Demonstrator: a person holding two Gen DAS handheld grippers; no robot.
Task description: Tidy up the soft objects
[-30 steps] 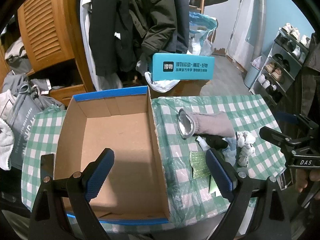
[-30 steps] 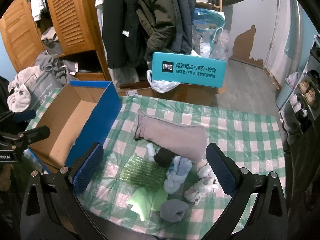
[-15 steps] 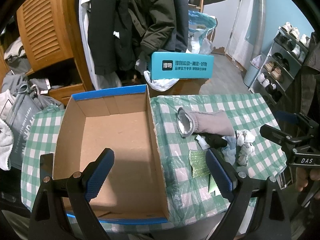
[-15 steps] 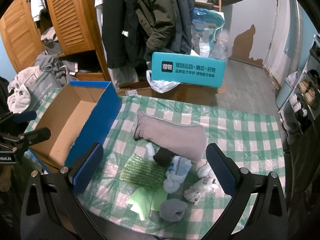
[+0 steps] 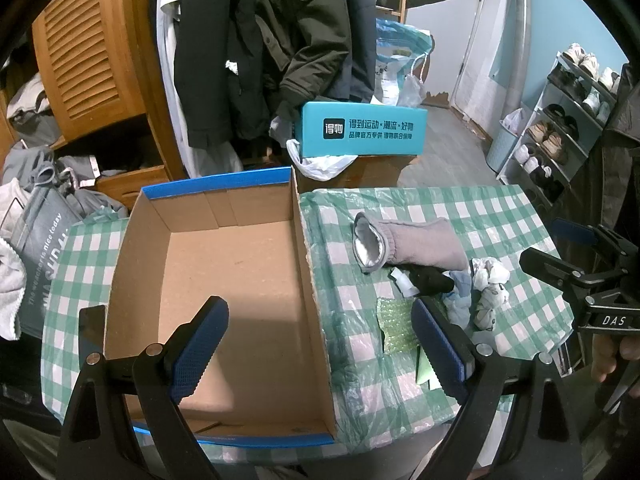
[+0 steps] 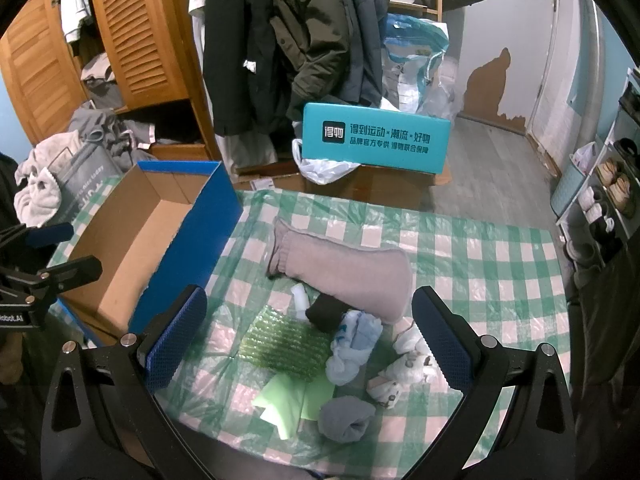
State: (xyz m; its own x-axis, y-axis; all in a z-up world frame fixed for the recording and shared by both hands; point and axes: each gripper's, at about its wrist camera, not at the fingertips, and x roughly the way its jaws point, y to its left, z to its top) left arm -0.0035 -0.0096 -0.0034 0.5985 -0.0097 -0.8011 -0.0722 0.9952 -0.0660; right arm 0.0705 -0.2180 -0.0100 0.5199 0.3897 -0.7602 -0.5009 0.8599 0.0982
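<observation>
An empty cardboard box [image 5: 224, 280] [image 6: 132, 240] with blue outer walls sits on the left of the checked table. Right of it lies a pile: a long grey sock [image 6: 344, 272] [image 5: 412, 244], a black rolled sock [image 6: 326, 312] [image 5: 430, 280], a light blue sock [image 6: 354, 346], white patterned socks [image 6: 404, 372] [image 5: 488, 292], a grey rolled sock [image 6: 346, 418], green bubble wrap [image 6: 286, 344] and green paper [image 6: 288, 400]. My left gripper [image 5: 320, 348] hangs open above the box's near edge. Open and empty too, my right gripper [image 6: 308, 348] hovers over the pile.
A teal printed box [image 6: 374, 138] stands on a carton beyond the table. Coats [image 6: 288, 40] hang by a wooden wardrobe [image 6: 132, 40] at the back. A shoe rack [image 5: 560, 120] lines the right wall. Bags and clothes [image 5: 36, 208] are heaped at the left.
</observation>
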